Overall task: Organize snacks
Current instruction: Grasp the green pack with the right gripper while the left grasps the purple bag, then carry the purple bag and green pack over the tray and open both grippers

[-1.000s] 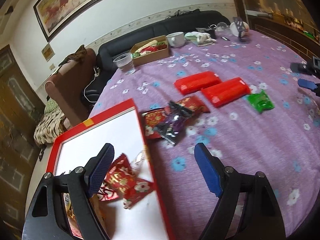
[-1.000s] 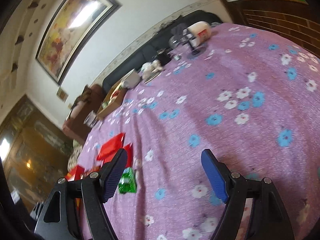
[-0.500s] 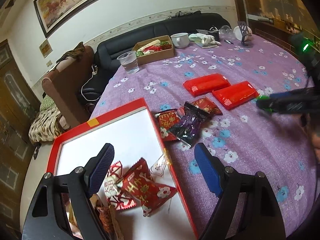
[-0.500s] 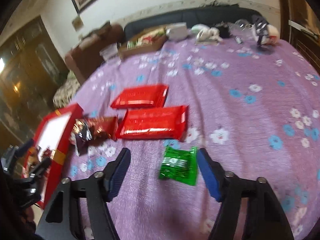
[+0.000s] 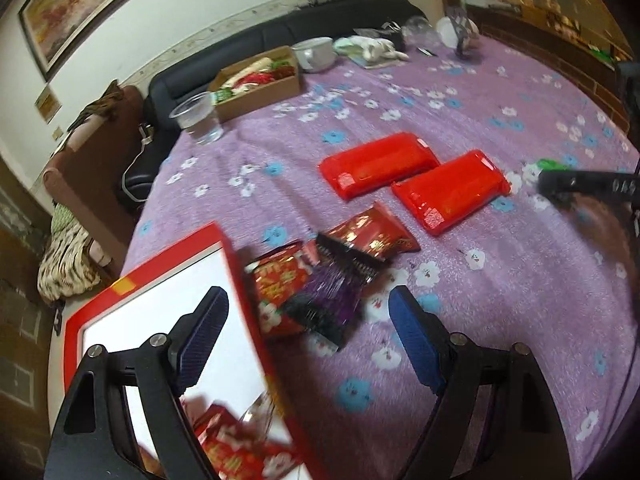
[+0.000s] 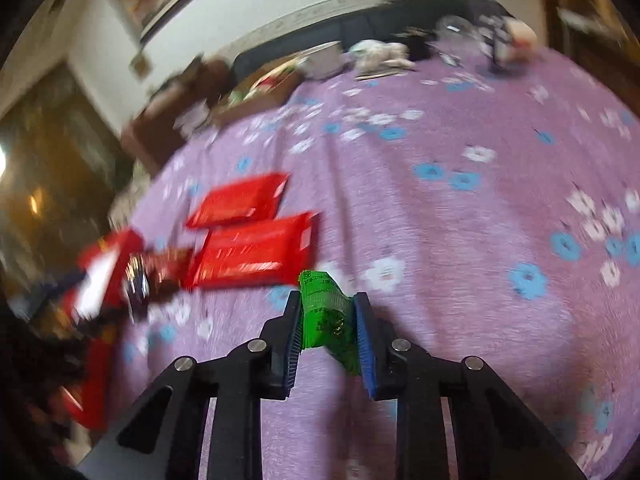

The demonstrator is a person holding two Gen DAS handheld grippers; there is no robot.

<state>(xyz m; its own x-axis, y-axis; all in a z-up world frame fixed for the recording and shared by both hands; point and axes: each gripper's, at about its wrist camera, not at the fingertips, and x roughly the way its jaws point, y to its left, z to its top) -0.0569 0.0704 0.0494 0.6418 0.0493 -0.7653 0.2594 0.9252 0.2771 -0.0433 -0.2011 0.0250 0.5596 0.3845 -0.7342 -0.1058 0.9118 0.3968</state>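
My right gripper (image 6: 328,312) is shut on a green snack packet (image 6: 324,312), pinched between the blue pads just above the purple flowered tablecloth (image 6: 460,264). My left gripper (image 5: 308,320) is open and empty, hovering over the edge of a red box with a white inside (image 5: 224,344) that holds red snack packets (image 5: 236,448). On the cloth ahead lie a red packet (image 5: 280,288), a purple-black packet (image 5: 332,300), another red packet (image 5: 372,232) and two long red packs (image 5: 376,164) (image 5: 452,190). The right gripper shows at the left wrist view's right edge (image 5: 560,182).
At the table's far side stand a clear plastic cup (image 5: 196,120), a cardboard box of snacks (image 5: 260,80), a white bowl (image 5: 316,52) and some clutter. A black sofa (image 5: 256,40) and a brown chair (image 5: 84,160) lie beyond the table's edge.
My right gripper has closed on the green packet, which lay loose between its open fingers before. My left gripper has shifted right, off the box's middle toward the loose packets.
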